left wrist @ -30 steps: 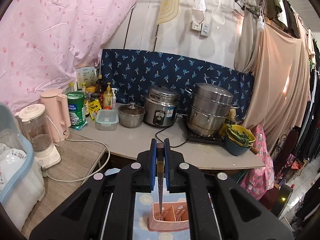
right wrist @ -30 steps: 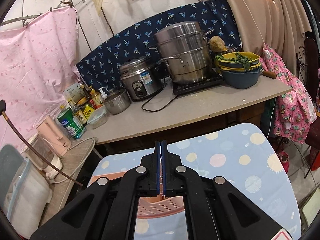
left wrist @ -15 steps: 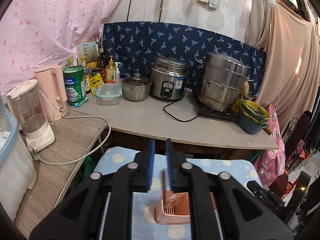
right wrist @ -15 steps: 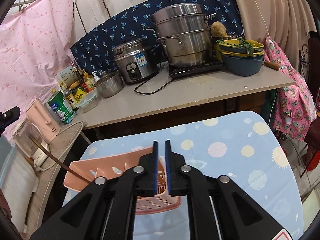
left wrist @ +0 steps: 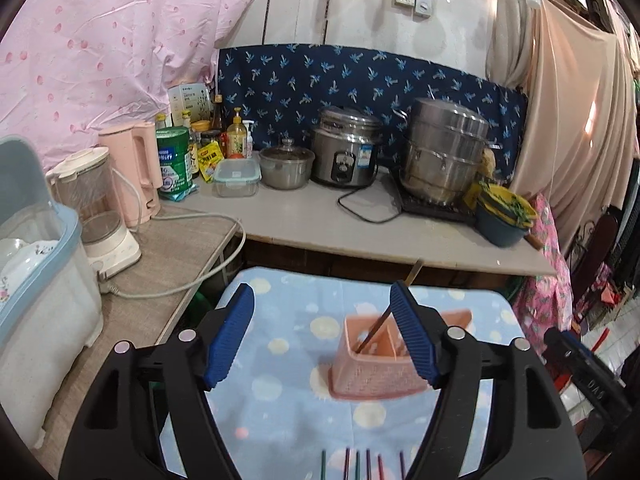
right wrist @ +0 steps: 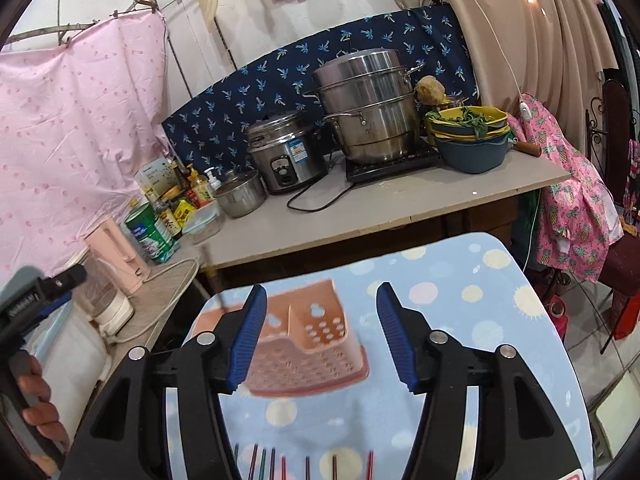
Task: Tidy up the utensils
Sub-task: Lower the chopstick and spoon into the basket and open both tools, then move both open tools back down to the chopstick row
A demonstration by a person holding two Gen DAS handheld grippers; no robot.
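1 chopstick binned, row still waiting

left wrist: left gripper [left wrist: 322, 334] jaws just spread wide, nothing between them; 1 brown chopstick [left wrist: 374, 330] leans in the pink caddy [left wrist: 374, 372].

right wrist: right gripper [right wrist: 320, 334] also just released, empty. coloured chopsticks [right wrist: 304, 465] lie in a row on the cloth, unsorted.

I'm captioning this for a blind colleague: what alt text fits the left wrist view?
The open left hand-held gripper hovers over a pink utensil holder with one brown chopstick leaning in it, on a blue dotted tablecloth. More chopsticks lie at the near edge.
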